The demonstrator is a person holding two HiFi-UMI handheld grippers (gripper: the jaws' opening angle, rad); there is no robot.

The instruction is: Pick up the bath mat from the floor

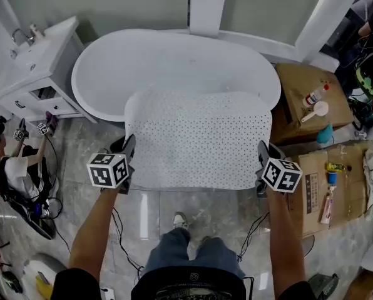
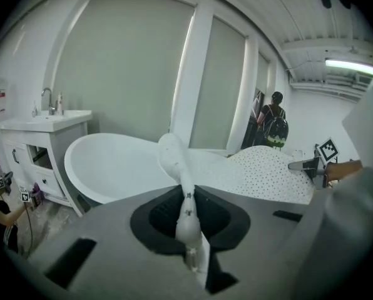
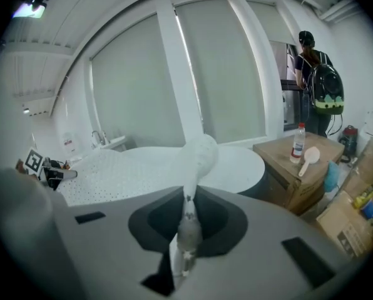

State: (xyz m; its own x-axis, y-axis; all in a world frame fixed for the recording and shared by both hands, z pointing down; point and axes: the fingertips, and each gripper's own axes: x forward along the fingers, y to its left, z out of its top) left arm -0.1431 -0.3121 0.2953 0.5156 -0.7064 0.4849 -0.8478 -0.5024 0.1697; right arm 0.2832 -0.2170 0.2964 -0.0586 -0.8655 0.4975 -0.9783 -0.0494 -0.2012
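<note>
White mat point(image 1: 199, 136) off the floor | my left gripper point(image 1: 129, 145) and right gripper point(image 1: 262, 150) each pinch a near corner | two-corner grip spreads it flat, I reckon.

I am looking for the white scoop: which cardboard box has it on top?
The cardboard box next to the bathtub; the scoop lies beside a bottle.

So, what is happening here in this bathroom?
A person holds a white dotted bath mat stretched between two pairs of tongs. The left tongs are shut on its left edge and the right tongs on its right edge. The mat is up in the air, in front of the white bathtub.
</note>
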